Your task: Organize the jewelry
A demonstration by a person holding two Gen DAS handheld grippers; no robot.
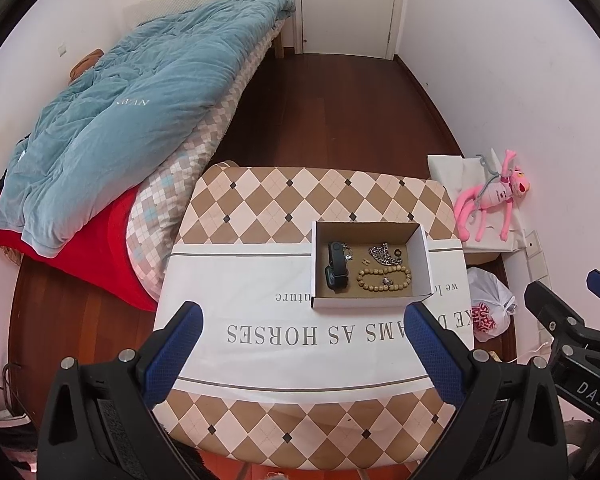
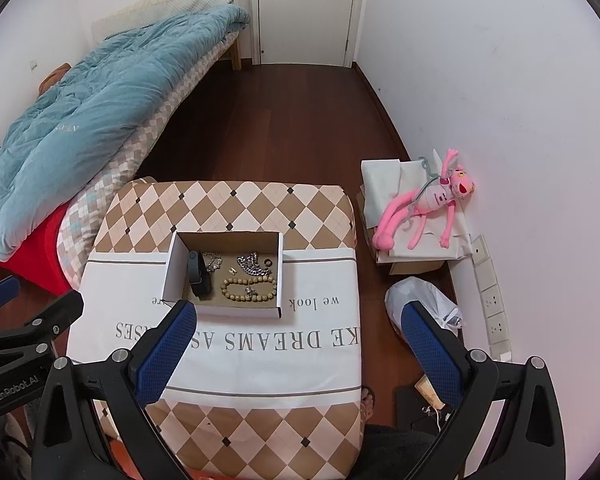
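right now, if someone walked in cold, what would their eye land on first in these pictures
Probably the open white cardboard box in the middle of the diamond-patterned table cover, holding a beaded bracelet, a silver chain and a black smartwatch. Then the pink plush toy against the right wall and the blue quilt heaped on the bed at left. Both claws, left and right, hang open above the table's near edge.

Matt cardboard box (image 1: 418, 248), shiny metal chain (image 1: 383, 255)

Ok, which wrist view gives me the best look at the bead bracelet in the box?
The left wrist view. There the bead bracelet lies fully in sight on the box floor, a bit larger and nearer the centre. The right wrist view also shows the whole loop, only slightly smaller, with the right gripper's finger close beside the box.
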